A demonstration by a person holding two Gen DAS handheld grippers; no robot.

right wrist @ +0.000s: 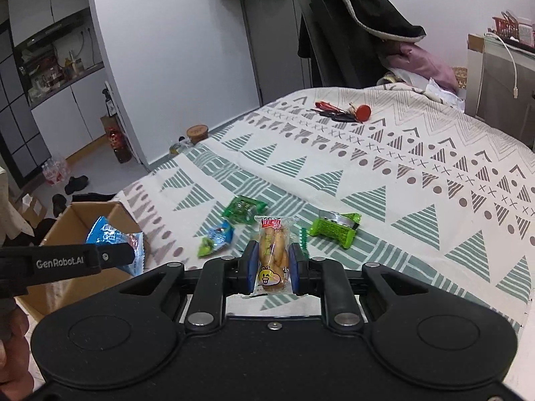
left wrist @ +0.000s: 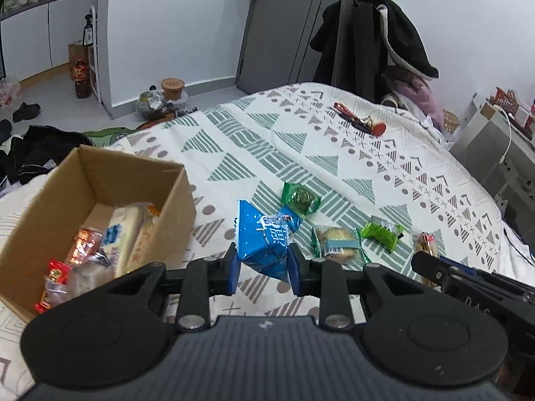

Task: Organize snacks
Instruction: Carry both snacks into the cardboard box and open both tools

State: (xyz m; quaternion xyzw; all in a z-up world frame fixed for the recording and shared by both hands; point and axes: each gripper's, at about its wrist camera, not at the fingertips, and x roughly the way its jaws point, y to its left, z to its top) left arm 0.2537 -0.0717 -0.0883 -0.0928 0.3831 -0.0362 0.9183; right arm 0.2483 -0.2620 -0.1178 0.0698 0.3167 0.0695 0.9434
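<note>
Left claw (left wrist: 262, 264) is clamped on a blue snack packet (left wrist: 265, 237), its blue pads pressing the packet's two sides at lower centre of the left wrist view; the packet is lifted off the bedspread (left wrist: 334, 153), just right of the cardboard box (left wrist: 100, 180). Right claw (right wrist: 271, 265) is shut around a clear twisted-bread packet (right wrist: 272, 254) with a red label on top and a cartoon face at its base, held upright at centre of the right wrist view. The box, lower left in the left wrist view, stands open and holds a pale bread loaf packet (left wrist: 125, 234) and red-wrapped snacks (left wrist: 57, 277). Loose on the bedspread past the claws: a dark green wrapped sweet (left wrist: 300, 197), a biscuit packet with a green edge (left wrist: 336, 242), a bright green packet (left wrist: 384, 232). Toward the upper right of the bedspread lies a bunch of keys with a red tag (left wrist: 362, 120). A dark coat (left wrist: 384, 33) hangs over a chair beyond the bed.
</note>
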